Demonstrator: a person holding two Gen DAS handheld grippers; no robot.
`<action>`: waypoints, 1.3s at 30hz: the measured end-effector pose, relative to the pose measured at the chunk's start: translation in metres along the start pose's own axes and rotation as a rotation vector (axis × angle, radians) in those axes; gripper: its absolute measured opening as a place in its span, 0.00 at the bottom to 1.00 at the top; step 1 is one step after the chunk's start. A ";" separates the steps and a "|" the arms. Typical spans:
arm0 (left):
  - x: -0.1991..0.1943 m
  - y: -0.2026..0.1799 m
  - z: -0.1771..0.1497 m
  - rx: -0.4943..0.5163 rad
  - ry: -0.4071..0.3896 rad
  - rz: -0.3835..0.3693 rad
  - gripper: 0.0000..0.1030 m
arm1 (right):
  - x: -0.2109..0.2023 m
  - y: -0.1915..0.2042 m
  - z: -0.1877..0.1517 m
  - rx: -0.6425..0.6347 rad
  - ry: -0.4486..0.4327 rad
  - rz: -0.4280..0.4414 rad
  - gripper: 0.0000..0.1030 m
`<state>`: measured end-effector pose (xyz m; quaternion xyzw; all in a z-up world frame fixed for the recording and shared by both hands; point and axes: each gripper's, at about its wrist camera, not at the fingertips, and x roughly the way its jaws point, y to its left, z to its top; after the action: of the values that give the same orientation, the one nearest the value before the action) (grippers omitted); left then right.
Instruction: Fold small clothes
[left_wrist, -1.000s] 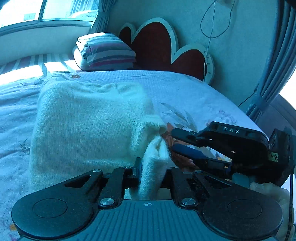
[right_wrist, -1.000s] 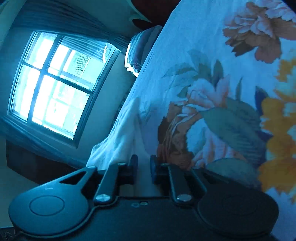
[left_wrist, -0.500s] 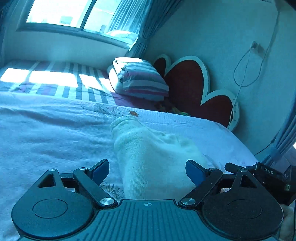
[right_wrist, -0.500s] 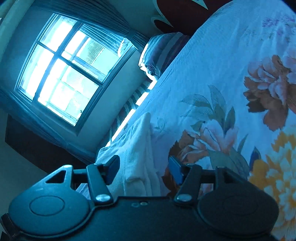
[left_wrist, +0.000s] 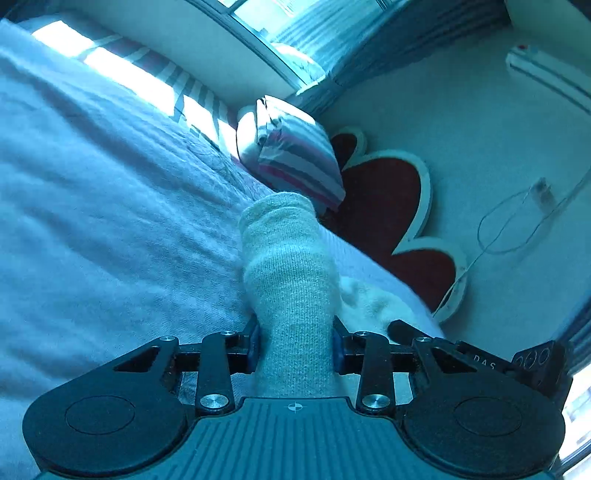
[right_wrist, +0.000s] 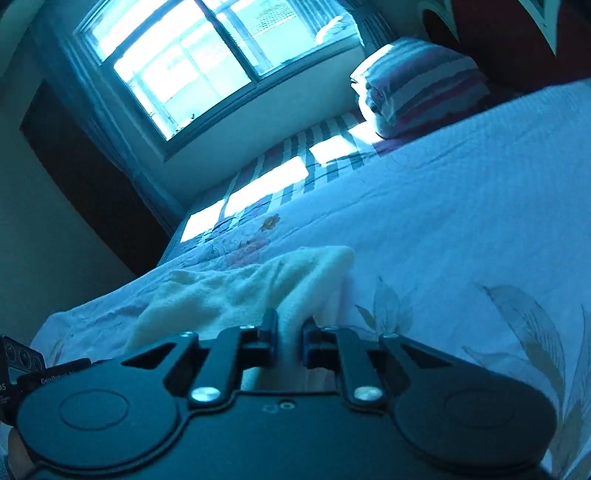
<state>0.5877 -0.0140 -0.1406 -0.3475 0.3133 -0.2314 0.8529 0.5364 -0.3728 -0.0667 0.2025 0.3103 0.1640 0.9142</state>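
Observation:
A cream knit garment (left_wrist: 288, 258) lies bunched on the pale floral bedspread (left_wrist: 92, 229). In the left wrist view a thick folded roll of it runs forward between the jaws of my left gripper (left_wrist: 295, 347), which are closing with both blue pads against the knit. In the right wrist view my right gripper (right_wrist: 289, 336) is also closing, pinching a raised fold of the same garment (right_wrist: 229, 291). The right gripper's black body (left_wrist: 487, 363) shows just right of the left one, close beside it.
A striped pillow (left_wrist: 295, 158) leans on a red heart-shaped headboard (left_wrist: 384, 199) at the bed's head. A cable (left_wrist: 517, 229) hangs on the wall. A bright window (right_wrist: 207, 55) stands beyond the striped sheet (right_wrist: 288, 177). Bedspread stretches wide on both sides.
Both grippers let go, opened wide half a second ago, then closed again on the cream garment. Both views have rolled, and the garment now looks narrower and more bunched.

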 end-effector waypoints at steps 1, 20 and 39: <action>-0.003 0.008 -0.007 -0.044 -0.023 0.010 0.34 | -0.001 0.010 0.003 -0.060 -0.016 0.030 0.12; -0.084 -0.041 -0.058 0.281 0.037 0.290 0.71 | -0.090 -0.015 -0.059 0.187 0.093 0.147 0.28; -0.108 -0.068 -0.089 0.324 -0.006 0.378 0.71 | -0.101 0.018 -0.092 0.202 0.120 0.075 0.07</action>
<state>0.4379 -0.0320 -0.0997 -0.1423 0.3289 -0.1140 0.9266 0.3990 -0.3751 -0.0741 0.2948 0.3717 0.1778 0.8622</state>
